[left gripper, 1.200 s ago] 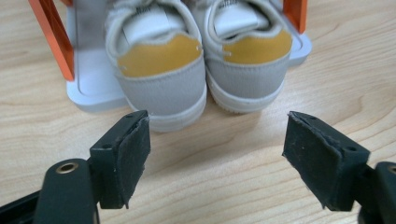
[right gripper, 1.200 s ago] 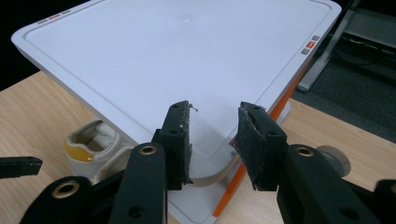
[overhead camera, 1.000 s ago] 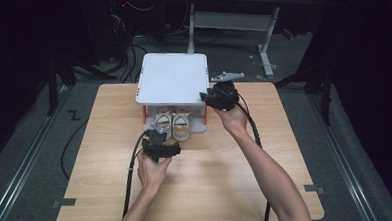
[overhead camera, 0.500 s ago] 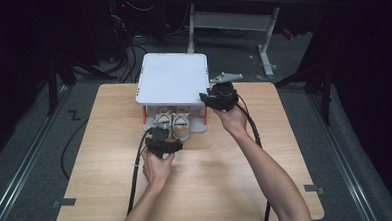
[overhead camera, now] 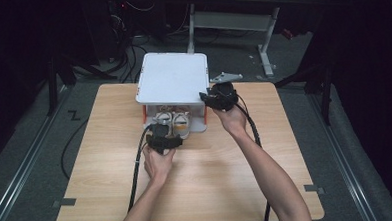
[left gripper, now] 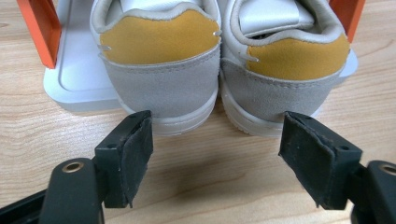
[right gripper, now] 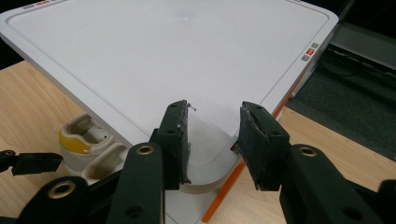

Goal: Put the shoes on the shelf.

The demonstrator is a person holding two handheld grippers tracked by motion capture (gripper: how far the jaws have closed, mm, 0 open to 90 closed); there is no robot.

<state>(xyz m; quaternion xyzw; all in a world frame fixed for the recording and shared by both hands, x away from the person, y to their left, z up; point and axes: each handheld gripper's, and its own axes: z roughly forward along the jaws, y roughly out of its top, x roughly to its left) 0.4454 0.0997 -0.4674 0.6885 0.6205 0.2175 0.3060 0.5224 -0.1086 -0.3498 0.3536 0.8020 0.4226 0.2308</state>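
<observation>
A white rack with a flat top panel (overhead camera: 172,76) (right gripper: 163,56) and orange posts (left gripper: 39,28) stands at the table's far middle. A pair of grey shoes with yellow heel patches (overhead camera: 173,122) sits on its lower shelf (left gripper: 79,88), heels toward me. In the left gripper view, the left shoe (left gripper: 159,70) and right shoe (left gripper: 289,79) lie just ahead of my left gripper (left gripper: 217,154) (overhead camera: 163,138). It is open, its jaws wide and short of the soles. My right gripper (right gripper: 212,140) (overhead camera: 208,97) straddles the panel's near right corner, pads against its edges.
The rack stands on a wooden table (overhead camera: 286,151) with bare boards in front and to both sides. Black cables trail from both grippers toward the near edge. Beyond the table are a desk frame (overhead camera: 266,42) and floor cables (overhead camera: 131,43).
My left gripper has moved forward to the shoe heels, slightly right. The right gripper has stayed at the panel's corner.
</observation>
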